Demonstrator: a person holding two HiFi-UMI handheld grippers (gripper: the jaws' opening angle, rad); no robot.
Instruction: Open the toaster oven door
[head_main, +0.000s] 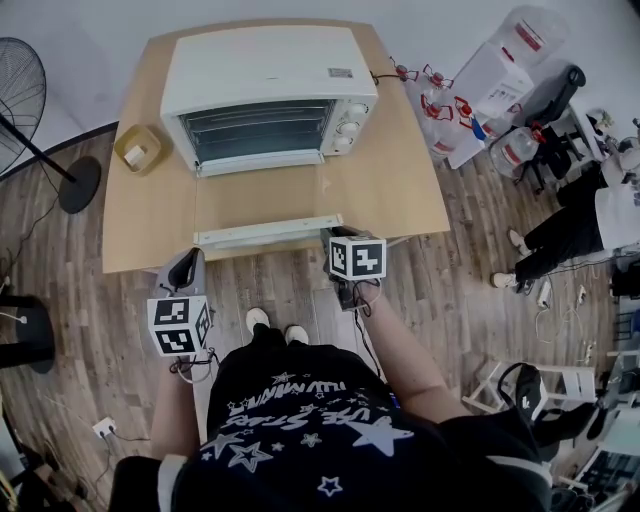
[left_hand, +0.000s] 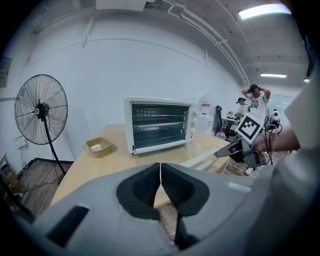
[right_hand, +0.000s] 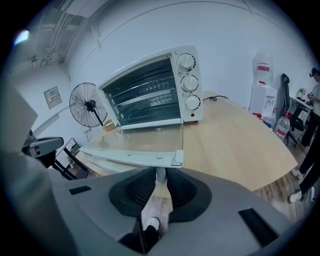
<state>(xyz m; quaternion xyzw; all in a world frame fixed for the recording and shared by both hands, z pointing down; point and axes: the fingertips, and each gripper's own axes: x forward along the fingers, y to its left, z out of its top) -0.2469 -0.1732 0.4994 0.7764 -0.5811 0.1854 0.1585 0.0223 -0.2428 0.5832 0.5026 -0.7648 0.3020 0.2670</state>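
Note:
The white toaster oven (head_main: 265, 75) stands at the back of the wooden table (head_main: 400, 190). Its glass door (head_main: 262, 200) hangs fully down, lying flat toward me, with the white handle (head_main: 265, 232) along its front edge. My right gripper (head_main: 335, 238) is at the handle's right end. In the right gripper view the gripper (right_hand: 159, 175) is shut on the handle's white end post, under the door (right_hand: 140, 145). My left gripper (head_main: 185, 268) hangs off the table's front edge, left of the door. Its jaws (left_hand: 160, 170) are shut with nothing between them.
A small tan tray (head_main: 138, 150) with a white item sits on the table left of the oven. A standing fan (head_main: 20, 100) is on the floor at far left. Water bottles (head_main: 440, 110) and a person (head_main: 590, 220) are to the right.

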